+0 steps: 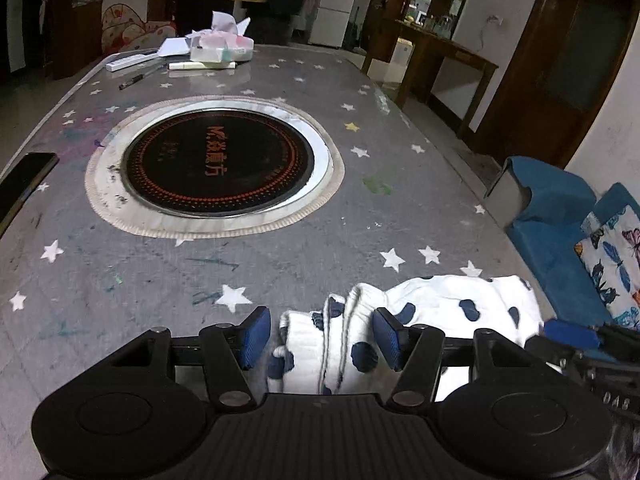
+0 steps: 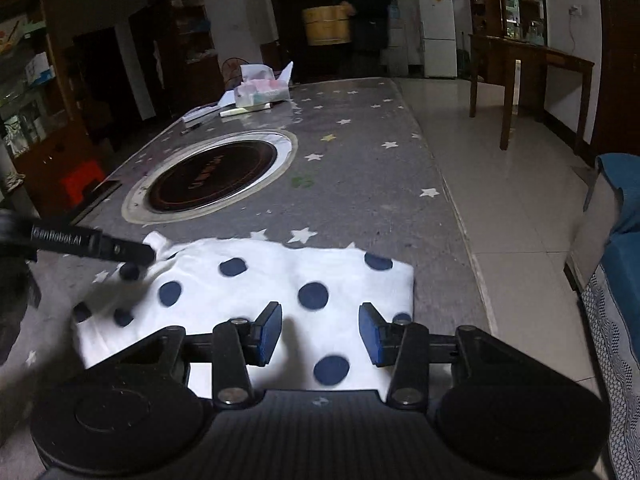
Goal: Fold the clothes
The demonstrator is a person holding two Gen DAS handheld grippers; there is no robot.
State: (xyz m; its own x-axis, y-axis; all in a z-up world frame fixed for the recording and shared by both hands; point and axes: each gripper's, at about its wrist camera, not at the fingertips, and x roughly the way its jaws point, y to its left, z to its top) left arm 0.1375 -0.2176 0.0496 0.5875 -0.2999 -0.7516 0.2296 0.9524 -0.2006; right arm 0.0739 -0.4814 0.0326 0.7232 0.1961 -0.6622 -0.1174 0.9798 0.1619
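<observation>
Folding risk: bunched hem at 6 o'clock may drag and undo the fold
garment [image 2: 280, 280]: near bench [image 1: 120, 272] edge
left gripper [image 1: 320, 336]: fingers spread, straddling hem
right gripper [image 2: 318, 334]: fingers spread, nothing pinched

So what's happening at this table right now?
A person is working a handheld gripper in each hand over a white garment with dark blue dots lying at the near end of a star-patterned table. The left gripper hangs over the bunched left edge, jaws apart with cloth between them. The right gripper sits over the flatter right part, also open, gripping nothing. In the background another person carries a wooden tub.
</observation>
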